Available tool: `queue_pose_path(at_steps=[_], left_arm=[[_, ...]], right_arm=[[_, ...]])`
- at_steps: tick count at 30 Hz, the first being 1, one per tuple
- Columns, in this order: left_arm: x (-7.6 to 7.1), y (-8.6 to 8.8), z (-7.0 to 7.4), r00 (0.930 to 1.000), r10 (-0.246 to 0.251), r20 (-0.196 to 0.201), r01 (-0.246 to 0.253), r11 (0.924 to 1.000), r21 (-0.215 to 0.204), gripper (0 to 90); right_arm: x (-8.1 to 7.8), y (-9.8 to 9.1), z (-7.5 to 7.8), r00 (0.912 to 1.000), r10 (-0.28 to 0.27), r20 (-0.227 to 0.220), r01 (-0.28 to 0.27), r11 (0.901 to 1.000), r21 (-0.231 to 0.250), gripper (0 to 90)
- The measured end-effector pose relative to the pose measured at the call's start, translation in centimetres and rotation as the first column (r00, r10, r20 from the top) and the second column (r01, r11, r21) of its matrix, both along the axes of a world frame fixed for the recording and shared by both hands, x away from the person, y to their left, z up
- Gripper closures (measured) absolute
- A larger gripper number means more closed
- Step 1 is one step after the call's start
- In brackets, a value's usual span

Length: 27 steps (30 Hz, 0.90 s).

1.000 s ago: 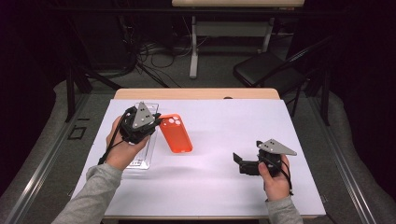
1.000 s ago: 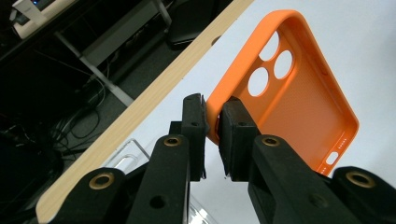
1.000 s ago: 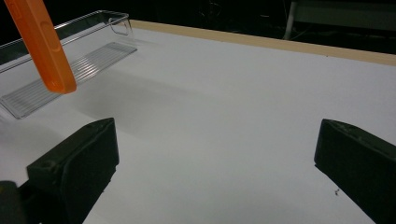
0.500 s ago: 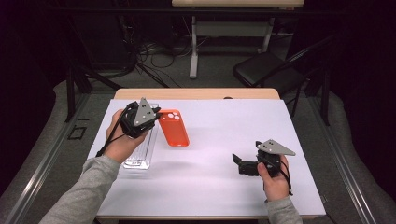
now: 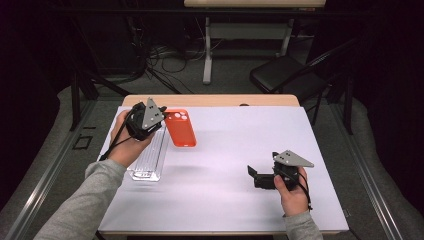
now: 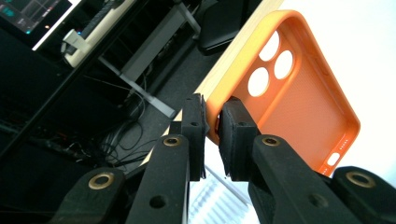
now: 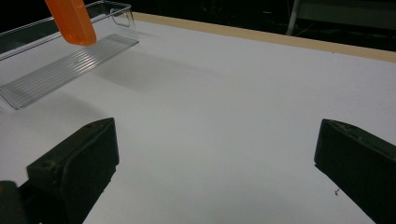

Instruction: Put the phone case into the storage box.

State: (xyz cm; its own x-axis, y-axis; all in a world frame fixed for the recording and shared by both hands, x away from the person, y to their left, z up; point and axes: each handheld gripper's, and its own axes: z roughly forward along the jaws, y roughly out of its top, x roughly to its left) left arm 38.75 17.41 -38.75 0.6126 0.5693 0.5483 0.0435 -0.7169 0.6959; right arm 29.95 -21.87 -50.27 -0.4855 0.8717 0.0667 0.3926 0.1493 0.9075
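Note:
An orange phone case [image 5: 181, 129] with camera holes hangs tilted over the white table, held at one rim. My left gripper [image 5: 164, 120] is shut on that rim; in the left gripper view the pads [image 6: 236, 135] pinch the case's edge [image 6: 299, 93]. A clear ribbed plastic tray [image 5: 147, 157] lies on the table below the left hand. In the right gripper view the case's end [image 7: 70, 18] hovers over the tray [image 7: 60, 70]. My right gripper [image 5: 251, 173] rests low at the table's right front, jaws wide apart [image 7: 215, 140] with nothing between them.
White sheet covers the table [image 5: 235, 145], with a wooden strip [image 5: 215, 100] along its far edge. Beyond it stand a black folding chair [image 5: 287, 75], a white table leg [image 5: 207, 55] and floor cables [image 5: 160, 65].
The left gripper has carried the orange case a little up and toward the table's far edge. The right gripper has kept still.

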Motion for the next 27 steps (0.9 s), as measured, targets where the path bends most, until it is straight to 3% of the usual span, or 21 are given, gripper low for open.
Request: queue_pose_path(at_steps=[10,27], left_arm=[[1.3,1.5,0.3,0.9990,0.033,0.029,-0.034,0.9994,0.008,81.5],[4.6,2.9,0.0,0.9972,0.047,0.059,-0.048,0.9987,0.019,81.5]], right_arm=[[-0.1,0.0,0.0,1.0000,-0.007,0.000,0.007,1.0000,0.002,0.0],[-0.1,0.0,-0.1,0.9997,-0.024,0.003,0.024,0.9997,-0.007,0.0]])
